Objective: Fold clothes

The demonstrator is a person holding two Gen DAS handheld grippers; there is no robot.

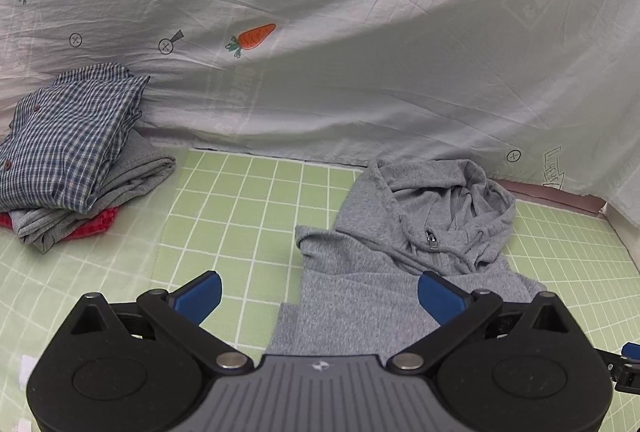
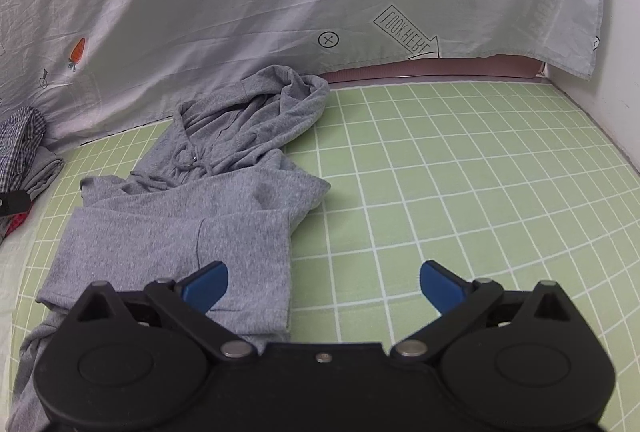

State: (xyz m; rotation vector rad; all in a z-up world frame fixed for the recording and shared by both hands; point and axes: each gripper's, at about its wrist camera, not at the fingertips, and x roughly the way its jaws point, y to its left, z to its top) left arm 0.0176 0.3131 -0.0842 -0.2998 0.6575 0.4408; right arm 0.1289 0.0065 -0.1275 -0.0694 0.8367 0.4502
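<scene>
Left gripper (image 1: 318,294): jaws spread wide, nothing between the blue pads (image 1: 200,294), hovering over the near left part of the hoodie (image 1: 360,296). Right gripper (image 2: 324,286): likewise spread and empty, its left pad above the hoodie's (image 2: 180,240) right edge, its right pad over bare sheet (image 2: 460,192). The hoodie lies on the green checked sheet, partly folded: the sides appear turned in over the body, giving a narrow panel with a straight edge on its right, while the hood (image 2: 260,112) lies rumpled and unfolded at the far end, drawcords and zip pull showing. Judged as handled goods: soft, limp knit, moderate in weight for a garment, not fragile, not slippery; it will sag and drag wherever unsupported, and stacked layers may slide apart if only the top one is pinched. Recommended hold: both near corners of the folded panel, pinching through all layers at the hem, one gripper to each corner, so the fold carries over evenly toward the hood. The hood may want flattening first. A stack (image 1: 68,152) of folded clothes, checked shirt on top, sits well apart at far left, against the curtain (image 1: 360,52).
</scene>
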